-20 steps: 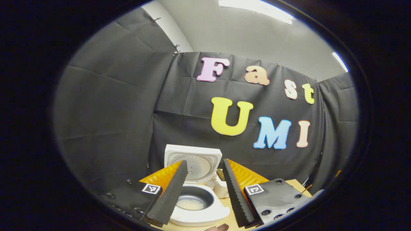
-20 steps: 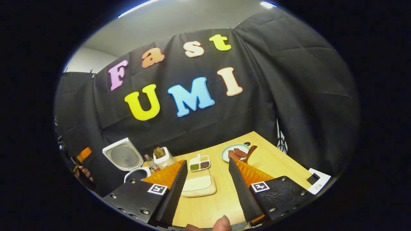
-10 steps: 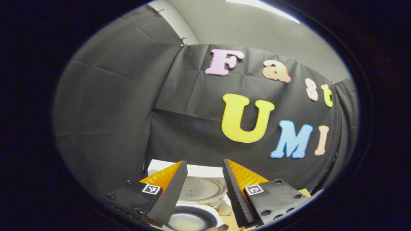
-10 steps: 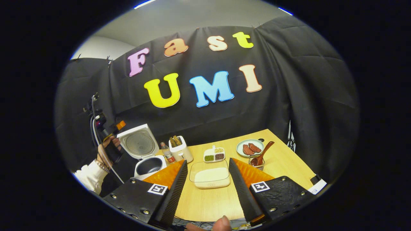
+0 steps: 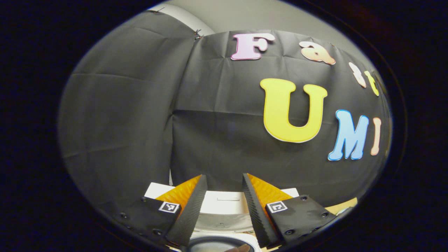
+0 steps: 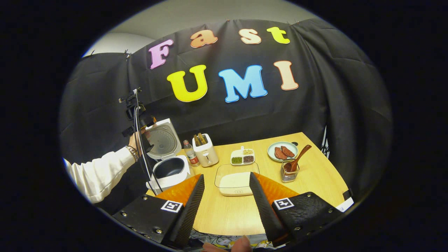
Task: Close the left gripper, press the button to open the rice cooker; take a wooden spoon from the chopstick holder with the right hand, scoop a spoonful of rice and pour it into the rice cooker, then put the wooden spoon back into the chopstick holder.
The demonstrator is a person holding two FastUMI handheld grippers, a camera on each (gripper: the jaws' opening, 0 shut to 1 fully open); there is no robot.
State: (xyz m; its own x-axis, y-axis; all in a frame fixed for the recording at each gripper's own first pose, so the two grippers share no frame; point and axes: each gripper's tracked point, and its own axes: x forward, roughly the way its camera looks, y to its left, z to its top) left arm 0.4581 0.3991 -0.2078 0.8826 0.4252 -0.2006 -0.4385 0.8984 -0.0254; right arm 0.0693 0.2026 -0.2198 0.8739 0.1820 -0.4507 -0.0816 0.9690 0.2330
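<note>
So far:
Rice cooker (image 6: pixel 164 154): lid up, done.
Wooden spoon (image 6: pixel 296 161): untaken, in holder (image 6: pixel 288 174) ahead-right of right tongs (image 6: pixel 226 210).
Both tongs, including left tongs (image 5: pixel 222 210): released, empty.
Left: scoop, pour, return.

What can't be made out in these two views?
- Left gripper view: the rice cooker pot is cut off by the bottom edge and the left gripper.
- Right gripper view: the rice container is partly behind the right gripper; wooden spoon bowl sits hidden inside the chopstick holder.
</note>
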